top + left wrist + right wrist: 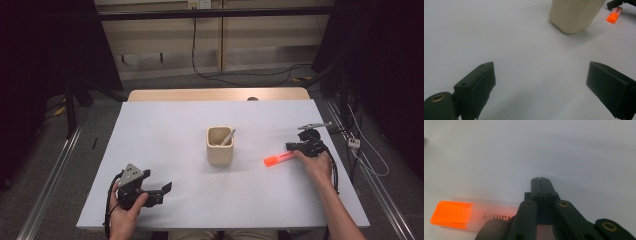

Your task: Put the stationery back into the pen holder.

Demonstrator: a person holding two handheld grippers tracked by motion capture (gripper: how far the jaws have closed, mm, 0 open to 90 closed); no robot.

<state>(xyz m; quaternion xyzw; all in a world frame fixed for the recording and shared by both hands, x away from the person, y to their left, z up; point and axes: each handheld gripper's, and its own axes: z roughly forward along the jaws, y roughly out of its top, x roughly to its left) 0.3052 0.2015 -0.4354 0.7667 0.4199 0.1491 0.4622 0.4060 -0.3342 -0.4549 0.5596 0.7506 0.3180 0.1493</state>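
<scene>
My right tool (300, 146) has its jaws pressed shut, seemingly on the orange highlighter (278, 159), which lies on the white table (165, 130), cap end pointing toward 8 o'clock, at 3 o'clock from the beige cup (220, 146). My left tool (162, 189) gapes wide, empty.

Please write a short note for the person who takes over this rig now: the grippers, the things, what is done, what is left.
Left gripper: open, empty, at the near left part of the table.
Right gripper: fingers shut on nothing, beside the orange marker, which lies flat on the table, right of the cup.
Cup: upright in the middle, one pen inside.
Done: the pen is in the cup.
Left, probably: grasp the marker and put it in the cup.
</scene>
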